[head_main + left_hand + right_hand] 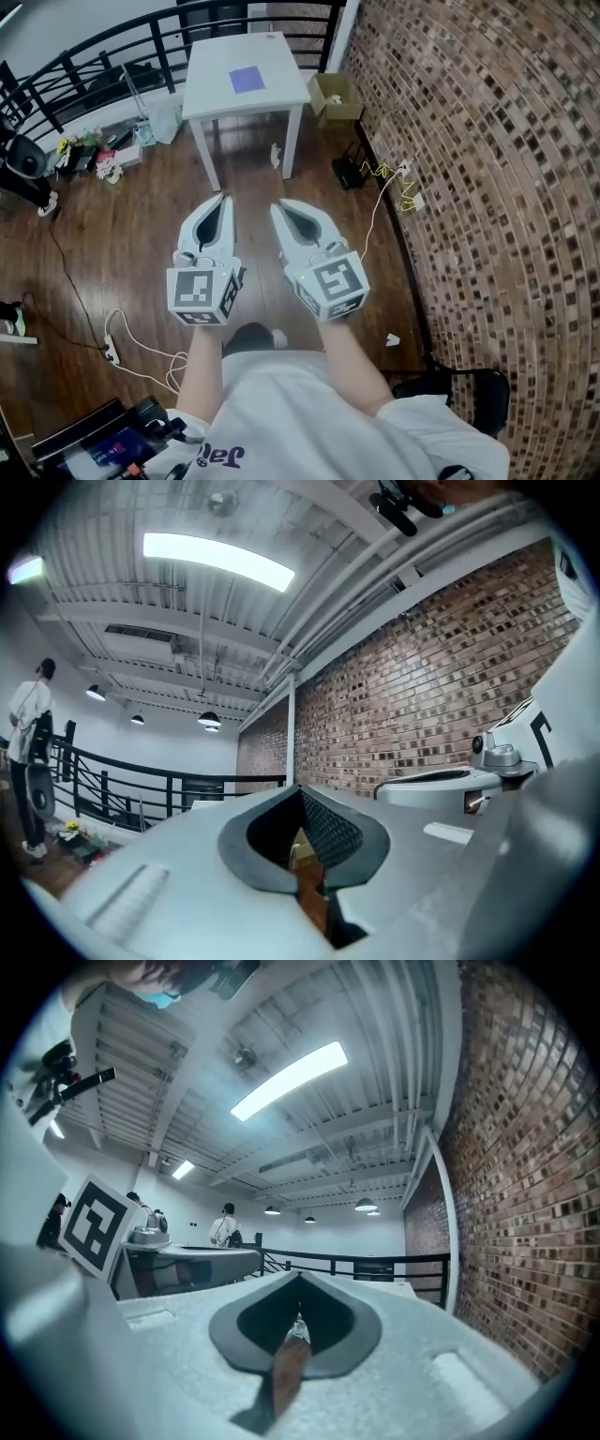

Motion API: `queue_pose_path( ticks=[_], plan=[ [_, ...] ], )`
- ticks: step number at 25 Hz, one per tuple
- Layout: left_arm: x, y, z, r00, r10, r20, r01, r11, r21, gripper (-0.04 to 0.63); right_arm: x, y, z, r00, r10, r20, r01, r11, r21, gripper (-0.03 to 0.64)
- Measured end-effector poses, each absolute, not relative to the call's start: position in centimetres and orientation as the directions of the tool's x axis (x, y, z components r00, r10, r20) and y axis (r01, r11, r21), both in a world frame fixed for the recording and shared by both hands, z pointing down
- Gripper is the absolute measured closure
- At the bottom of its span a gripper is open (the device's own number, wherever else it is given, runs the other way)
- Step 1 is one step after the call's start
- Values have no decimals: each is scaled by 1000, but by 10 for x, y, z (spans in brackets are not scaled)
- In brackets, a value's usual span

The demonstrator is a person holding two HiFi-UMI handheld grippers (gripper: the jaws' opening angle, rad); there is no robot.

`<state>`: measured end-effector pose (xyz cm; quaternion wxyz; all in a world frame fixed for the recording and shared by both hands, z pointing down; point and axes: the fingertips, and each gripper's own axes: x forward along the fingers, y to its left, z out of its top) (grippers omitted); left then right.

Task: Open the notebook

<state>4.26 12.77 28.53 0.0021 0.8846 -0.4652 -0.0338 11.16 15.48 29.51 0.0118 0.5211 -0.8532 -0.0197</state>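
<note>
A purple notebook (pixel 247 80) lies closed on a small white table (pixel 211 89) at the far end of the wooden floor, well ahead of both grippers. My left gripper (pixel 223 200) and right gripper (pixel 278 207) are held out side by side, level, pointing toward the table. Each is shut with nothing between its jaws. In the left gripper view the left gripper (pixel 300 789) shows its jaws meeting against the brick wall. In the right gripper view the right gripper (pixel 298 1275) is closed too, aimed at the railing. The notebook shows in neither gripper view.
A brick wall (pixel 487 187) runs along the right. A black railing (pixel 103 56) curves behind the table, with clutter (pixel 94 155) at its foot. A cardboard box (pixel 336 97) sits right of the table. Cables and a power strip (pixel 112 350) lie on the floor. A person (pixel 28 752) stands far left.
</note>
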Motion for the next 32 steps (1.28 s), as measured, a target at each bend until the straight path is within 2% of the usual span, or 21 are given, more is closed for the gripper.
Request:
queue_pose_path(
  ticks=[11, 23, 27, 32],
  plan=[
    [36, -5, 312, 533, -846, -28, -844, -533, 50, 580, 101, 22, 318, -502, -864, 23, -864, 503, 38, 624],
    [31, -221, 287, 583, -810, -62, -808, -587, 57, 580, 101, -195, 294, -436, -900, 11, -898, 435, 68, 624],
    [27, -274, 286, 595, -798, -95, -795, -601, 75, 580, 92, -248, 299, -445, -895, 37, -891, 447, 86, 624],
    [34, -325, 291, 595, -800, -79, -797, -600, 70, 580, 101, -308, 305, -452, -891, 41, -890, 453, 53, 624]
  ],
)
